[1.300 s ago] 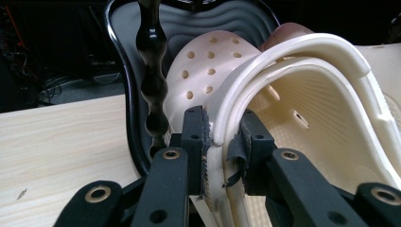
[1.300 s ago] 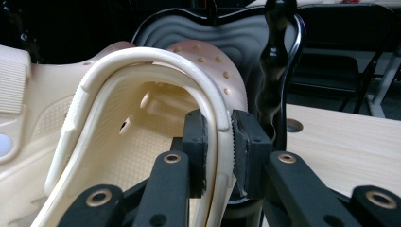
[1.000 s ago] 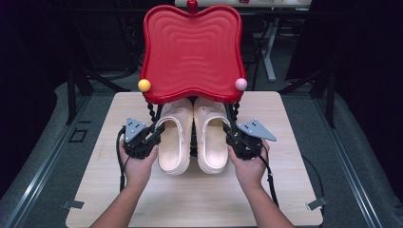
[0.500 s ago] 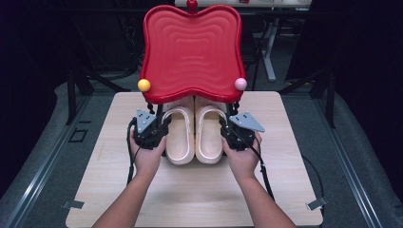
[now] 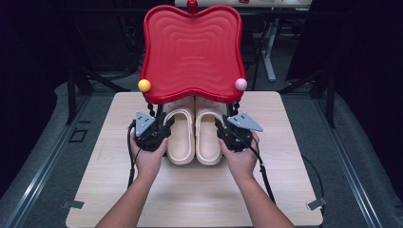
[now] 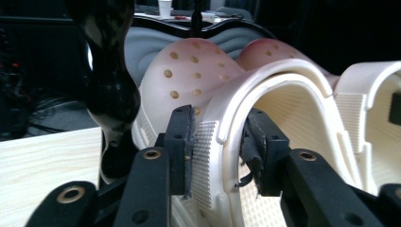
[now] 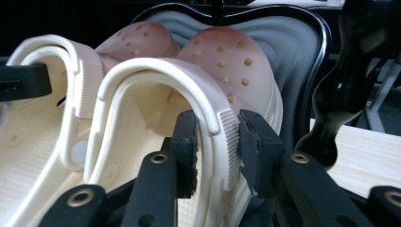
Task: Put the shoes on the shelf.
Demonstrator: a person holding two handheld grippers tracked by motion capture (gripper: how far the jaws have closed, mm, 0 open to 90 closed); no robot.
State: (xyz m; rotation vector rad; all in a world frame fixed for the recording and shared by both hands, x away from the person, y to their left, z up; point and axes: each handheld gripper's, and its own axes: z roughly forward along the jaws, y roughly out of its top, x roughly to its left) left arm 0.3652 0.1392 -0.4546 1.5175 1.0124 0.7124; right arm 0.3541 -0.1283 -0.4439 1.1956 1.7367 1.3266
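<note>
Both my pairs of jaws have just been opening, and each stands a little apart around a shoe's side wall rather than pinching it. On my left gripper [image 6: 217,156] the outer pad lies against the ribbed patch of the left cream foam clog [image 6: 198,90], while the inner pad stands clear of the wall. On my right gripper [image 7: 218,151] the wall of the right cream foam clog [image 7: 222,61] sits between the pads with a sliver of gap on each side.

From above, the pair sits side by side on the pale wooden table [image 5: 285,190], touching, toes tucked under the glossy red scalloped tray stand [image 5: 192,52], heels toward me. I judge the placing done: both clogs rest flat, so what remains is to draw both grippers back off the walls.

The clogs are soft moulded foam, matte, with round vent holes over the rounded toes and fine ribbing along the strap. The stand's black beaded legs [image 6: 111,90] shine like lacquer.
</note>
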